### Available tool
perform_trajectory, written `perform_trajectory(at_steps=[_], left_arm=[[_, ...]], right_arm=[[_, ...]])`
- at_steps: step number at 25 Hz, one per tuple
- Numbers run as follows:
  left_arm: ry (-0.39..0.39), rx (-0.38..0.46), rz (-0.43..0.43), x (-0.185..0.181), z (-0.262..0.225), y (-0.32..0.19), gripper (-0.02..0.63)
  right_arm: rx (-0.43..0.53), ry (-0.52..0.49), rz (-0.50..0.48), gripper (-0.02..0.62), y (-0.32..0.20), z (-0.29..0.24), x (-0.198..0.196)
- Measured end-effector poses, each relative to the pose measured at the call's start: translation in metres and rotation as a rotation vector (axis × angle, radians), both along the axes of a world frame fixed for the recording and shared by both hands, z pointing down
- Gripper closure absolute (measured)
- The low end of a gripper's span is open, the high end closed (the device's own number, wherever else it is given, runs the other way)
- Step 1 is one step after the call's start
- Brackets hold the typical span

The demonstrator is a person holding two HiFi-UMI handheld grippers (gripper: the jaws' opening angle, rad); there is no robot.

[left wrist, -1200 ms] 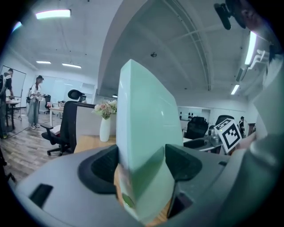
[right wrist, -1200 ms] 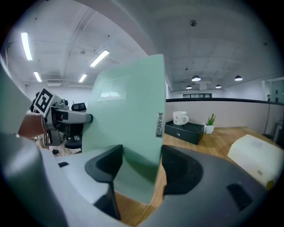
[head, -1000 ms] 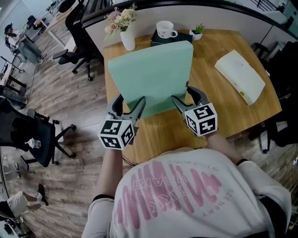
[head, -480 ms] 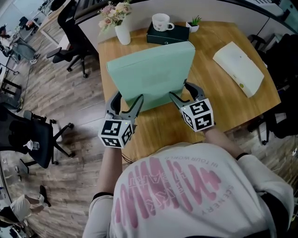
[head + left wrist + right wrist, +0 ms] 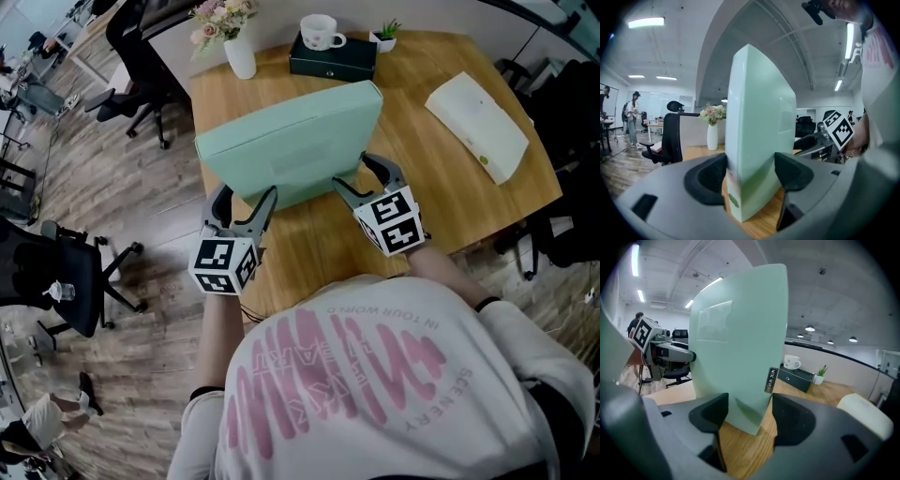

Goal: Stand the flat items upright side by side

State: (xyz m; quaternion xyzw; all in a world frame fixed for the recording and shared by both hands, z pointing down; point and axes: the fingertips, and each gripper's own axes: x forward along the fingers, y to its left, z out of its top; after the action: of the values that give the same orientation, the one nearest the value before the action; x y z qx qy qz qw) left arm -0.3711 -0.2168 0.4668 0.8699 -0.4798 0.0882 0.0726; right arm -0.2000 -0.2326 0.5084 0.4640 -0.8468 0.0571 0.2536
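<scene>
A large flat mint-green box (image 5: pixel 291 141) stands on its long edge on the wooden table (image 5: pixel 412 202), leaning slightly away from me. My left gripper (image 5: pixel 246 199) is shut on its left end; in the left gripper view both pads press the green box (image 5: pixel 759 117) and its bottom corner meets the wood. At the other end my right gripper (image 5: pixel 354 173) is shut on the box's lower corner (image 5: pixel 740 343), beside a small dark label. A second flat item, a white box (image 5: pixel 478 127), lies flat at the table's right side.
At the table's far edge stand a white vase of flowers (image 5: pixel 239 56), a dark case (image 5: pixel 333 58) with a white mug (image 5: pixel 319 31) on it, and a small potted plant (image 5: pixel 384 37). Office chairs (image 5: pixel 66 281) stand on the floor to the left.
Both grippers and the green box between them have sunk a little toward the table. The box now shows more of its top edge. The white box has not moved.
</scene>
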Motion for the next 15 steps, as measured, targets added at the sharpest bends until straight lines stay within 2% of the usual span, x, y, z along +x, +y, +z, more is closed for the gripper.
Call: perform_trajectory(at_steps=[6, 11, 15], left_arm=[[0.017, -0.034, -0.014, -0.006, 0.007, 0.004, 0.27], [0.064, -0.042, -0.042, -0.011, 0.007, 0.007, 0.275], [0.063, -0.038, -0.049, -0.01, 0.006, 0.01, 0.286]], right_arm=[[-0.043, -0.042, 0.022, 0.29, -0.003, -0.004, 0.004], [-0.043, 0.0, 0.016, 0.29, -0.002, -0.006, 0.009], [-0.046, 0.002, 0.017, 0.289, -0.004, -0.005, 0.014]])
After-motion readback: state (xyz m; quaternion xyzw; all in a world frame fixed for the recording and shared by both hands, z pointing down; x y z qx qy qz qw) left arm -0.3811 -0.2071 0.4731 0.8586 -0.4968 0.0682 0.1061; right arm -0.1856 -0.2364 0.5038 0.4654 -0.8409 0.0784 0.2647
